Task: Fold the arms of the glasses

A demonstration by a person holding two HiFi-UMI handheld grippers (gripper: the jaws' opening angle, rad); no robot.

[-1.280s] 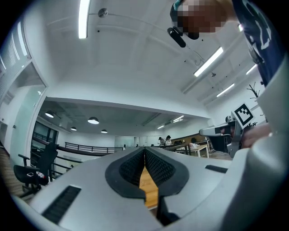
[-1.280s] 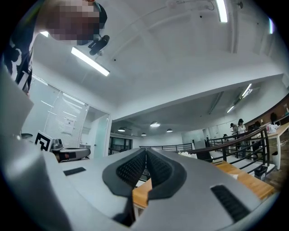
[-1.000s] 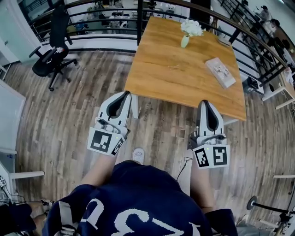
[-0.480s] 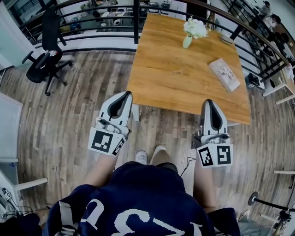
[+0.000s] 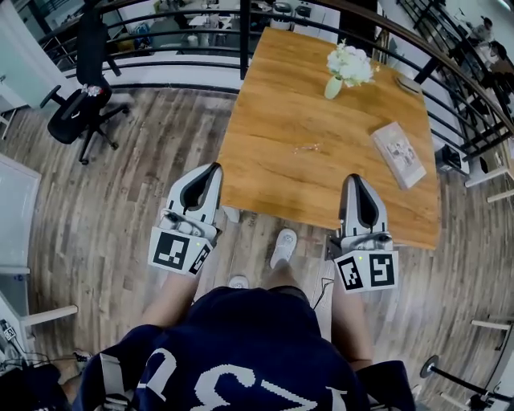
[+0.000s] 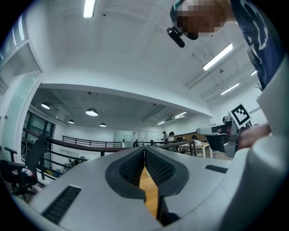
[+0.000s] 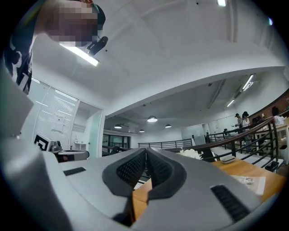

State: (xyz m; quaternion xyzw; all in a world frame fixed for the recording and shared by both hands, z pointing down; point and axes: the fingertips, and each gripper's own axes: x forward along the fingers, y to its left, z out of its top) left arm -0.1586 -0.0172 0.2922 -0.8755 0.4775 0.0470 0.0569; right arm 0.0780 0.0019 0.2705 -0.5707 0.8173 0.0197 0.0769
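Glasses point(image 5: 308, 149) lie mid-frame on the wooden surface point(image 5: 265, 120), too small to make out their arms. The left gripper point(image 5: 210, 172) and right gripper point(image 5: 354, 180) have their jaws closed and empty.

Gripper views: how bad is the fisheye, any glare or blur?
Left gripper view: strong fisheye, black corners, the railing bows, and the ceiling light is blown out. Right gripper view: same vignette, strip light clipped white. Head view: evenly lit and sharp, though the table edges curve.
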